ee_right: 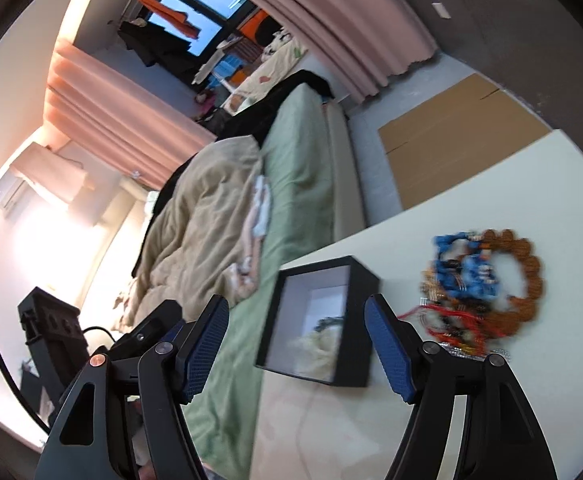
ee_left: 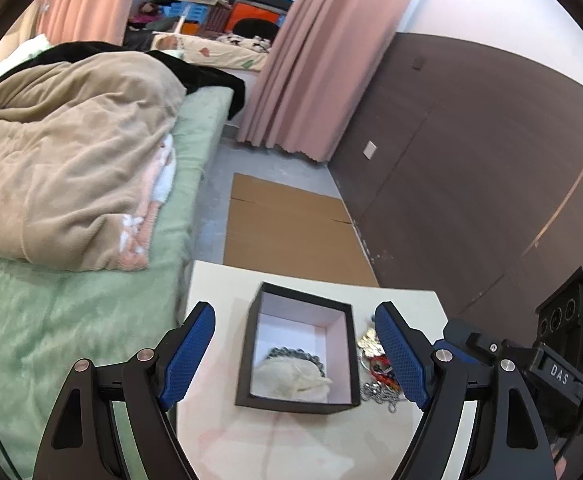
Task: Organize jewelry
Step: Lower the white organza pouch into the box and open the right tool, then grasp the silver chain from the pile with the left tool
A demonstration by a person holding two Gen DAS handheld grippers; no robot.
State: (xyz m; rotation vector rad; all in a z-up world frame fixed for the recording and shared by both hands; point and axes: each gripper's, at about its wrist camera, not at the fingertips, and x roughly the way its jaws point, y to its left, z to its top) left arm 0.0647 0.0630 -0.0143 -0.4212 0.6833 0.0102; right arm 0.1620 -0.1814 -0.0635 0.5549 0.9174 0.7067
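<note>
Landmark: we take the box (ee_left: 297, 350), open on the table (ee_left: 219, 280).
In box: a dark bead bracelet (ee_left: 293, 354) beside white cloth (ee_left: 291, 380).
Pile: jewelry (ee_right: 479, 284) lies just right of the box.
Left gripper (ee_left: 295, 356): spread, empty, above the box.
Right gripper (ee_right: 295, 348): spread, empty; pile ahead and right.
Judgement: we consider the right gripper better placed.

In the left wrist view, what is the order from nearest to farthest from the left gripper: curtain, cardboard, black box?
1. Black box, between the left gripper's open fingers.
2. Cardboard, on the floor beyond the table.
3. Curtain, at the back.
</note>
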